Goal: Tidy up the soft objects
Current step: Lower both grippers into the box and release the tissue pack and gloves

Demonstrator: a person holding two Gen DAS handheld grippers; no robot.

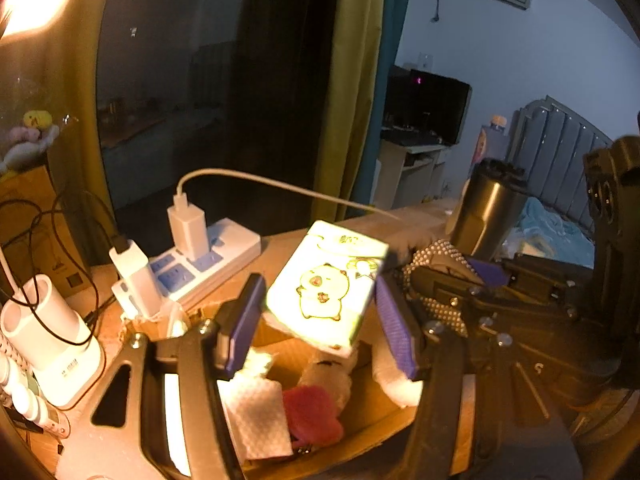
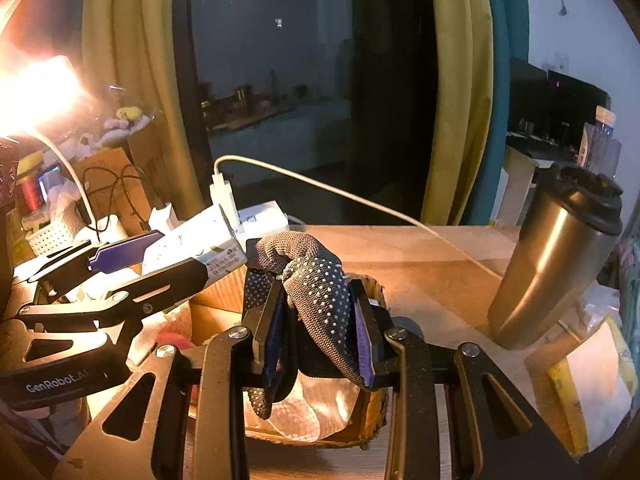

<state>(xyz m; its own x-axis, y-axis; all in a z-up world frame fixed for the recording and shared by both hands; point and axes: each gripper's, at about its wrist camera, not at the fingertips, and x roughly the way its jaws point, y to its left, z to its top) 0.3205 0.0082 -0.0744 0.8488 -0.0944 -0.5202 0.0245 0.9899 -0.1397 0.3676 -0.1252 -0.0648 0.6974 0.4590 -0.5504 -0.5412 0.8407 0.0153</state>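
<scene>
My left gripper (image 1: 320,312) is shut on a soft tissue pack (image 1: 326,284) printed with a cartoon animal, held above an open cardboard box (image 1: 380,404). Inside the box lie a white tissue (image 1: 260,416), a pink plush piece (image 1: 312,412) and a pale plush toy (image 1: 332,372). My right gripper (image 2: 320,328) is shut on a dark knit glove (image 2: 316,280) with pale grip dots, over the same box (image 2: 372,424). In the right wrist view the left gripper (image 2: 160,256) carries the tissue pack (image 2: 196,246) at the left.
A white power strip (image 1: 208,260) with chargers and a white cable sits behind the box. A steel tumbler (image 2: 556,264) stands at the right on the wooden desk (image 2: 440,264). A white holder (image 1: 52,340) and small bottles crowd the left edge. A bright lamp glares at the upper left.
</scene>
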